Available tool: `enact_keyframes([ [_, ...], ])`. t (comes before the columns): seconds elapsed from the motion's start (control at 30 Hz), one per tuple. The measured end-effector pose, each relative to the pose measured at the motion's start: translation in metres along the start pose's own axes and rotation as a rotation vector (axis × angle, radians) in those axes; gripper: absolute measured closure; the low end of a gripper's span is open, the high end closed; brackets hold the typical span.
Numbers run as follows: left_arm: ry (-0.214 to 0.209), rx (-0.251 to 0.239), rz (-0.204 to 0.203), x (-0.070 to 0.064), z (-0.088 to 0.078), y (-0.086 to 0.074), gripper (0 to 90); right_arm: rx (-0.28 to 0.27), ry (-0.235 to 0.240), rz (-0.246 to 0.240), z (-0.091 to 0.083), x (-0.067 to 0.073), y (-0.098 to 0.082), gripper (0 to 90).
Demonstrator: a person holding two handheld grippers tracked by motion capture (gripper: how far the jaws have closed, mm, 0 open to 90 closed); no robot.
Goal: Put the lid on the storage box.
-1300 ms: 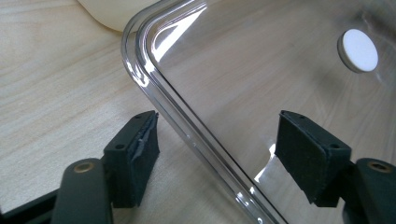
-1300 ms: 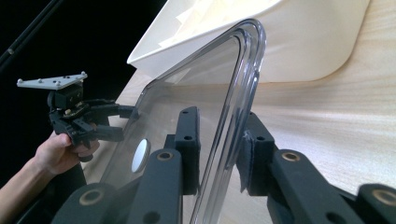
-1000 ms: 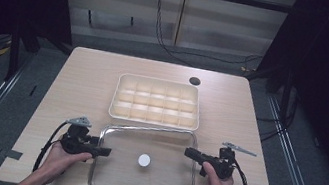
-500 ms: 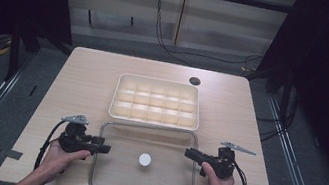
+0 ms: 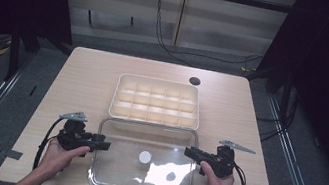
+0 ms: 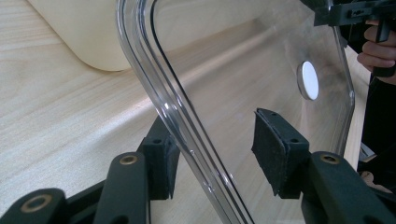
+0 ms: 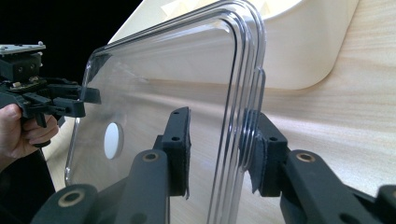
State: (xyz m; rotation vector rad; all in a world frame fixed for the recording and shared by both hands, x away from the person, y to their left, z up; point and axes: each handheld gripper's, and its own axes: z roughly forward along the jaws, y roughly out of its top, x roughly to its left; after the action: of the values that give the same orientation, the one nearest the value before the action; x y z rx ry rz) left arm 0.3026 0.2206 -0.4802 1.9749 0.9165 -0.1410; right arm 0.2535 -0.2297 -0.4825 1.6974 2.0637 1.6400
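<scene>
Jaws of both grippers straddle the clear lid's (image 5: 144, 157) short ends.

The high view looks down from above the table's near side; both gripper views, close in, share the clear lid (image 6: 261, 84).

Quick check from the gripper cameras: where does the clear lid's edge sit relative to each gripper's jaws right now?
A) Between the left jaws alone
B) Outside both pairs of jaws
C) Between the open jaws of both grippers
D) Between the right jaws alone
C: the clear lid has its rim running between the spread pads of the left gripper and of the right gripper, with gaps visible.
</scene>
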Motion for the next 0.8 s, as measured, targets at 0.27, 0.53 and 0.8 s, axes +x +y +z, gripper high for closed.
enact_keyframes([
  [0.27, 0.019, -0.006, 0.03, -0.006, -0.004, 0.004, 52.5, -0.004, -0.02, -0.017, 0.0, 0.004, 0.003, 61.8],
  [0.53, 0.008, -0.042, 0.039, -0.009, -0.009, 0.005, 55.5, -0.015, -0.04, -0.046, -0.003, 0.009, 0.006, 60.6],
  [0.8, -0.008, -0.074, 0.058, -0.01, -0.016, 0.007, 60.0, -0.032, -0.048, -0.071, -0.006, 0.015, 0.008, 60.4],
])
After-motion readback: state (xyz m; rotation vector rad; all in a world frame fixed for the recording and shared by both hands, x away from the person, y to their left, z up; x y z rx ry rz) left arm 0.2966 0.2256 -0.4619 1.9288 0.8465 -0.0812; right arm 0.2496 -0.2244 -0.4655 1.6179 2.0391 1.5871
